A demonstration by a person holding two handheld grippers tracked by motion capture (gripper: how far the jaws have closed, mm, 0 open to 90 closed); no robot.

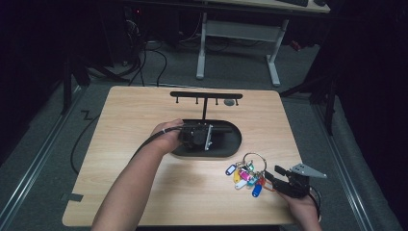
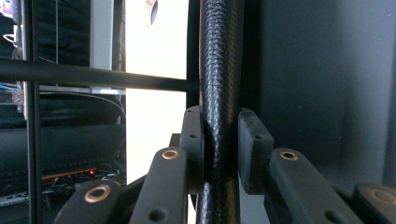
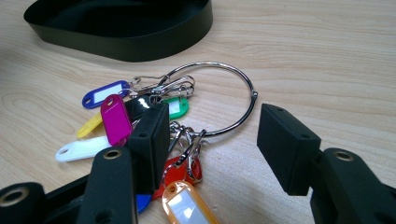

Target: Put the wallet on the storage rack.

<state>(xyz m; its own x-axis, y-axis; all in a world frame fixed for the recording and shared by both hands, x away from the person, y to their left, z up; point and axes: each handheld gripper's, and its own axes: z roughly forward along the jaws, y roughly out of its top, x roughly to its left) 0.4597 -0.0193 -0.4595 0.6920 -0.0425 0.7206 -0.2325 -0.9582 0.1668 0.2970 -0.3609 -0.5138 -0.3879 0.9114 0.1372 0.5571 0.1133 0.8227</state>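
Observation:
A black oval tray (image 1: 232, 146) carries a thin post (image 1: 204, 109) topped by a hook bar (image 1: 206, 95). My left gripper (image 1: 208, 137) reaches over the tray from the left. In the left gripper view its jaws (image 2: 220, 154) are shut on the tray's textured black rim (image 2: 219, 70), with the post (image 2: 93, 77) running across behind. A metal key ring (image 1: 254, 160) with several coloured tags (image 1: 243, 175) lies on the table at front right. My right gripper (image 1: 271, 173) stands open just right of it. In the right gripper view the jaws (image 3: 217, 135) straddle the near part of the ring (image 3: 243, 79) without touching it; the tray (image 3: 140, 44) lies beyond.
The wooden table (image 1: 144, 192) has its front edge close below my right hand. A small grey disc (image 1: 230, 102) lies under the hook bar. A white desk frame (image 1: 238, 31) and cables stand on the floor behind the table.

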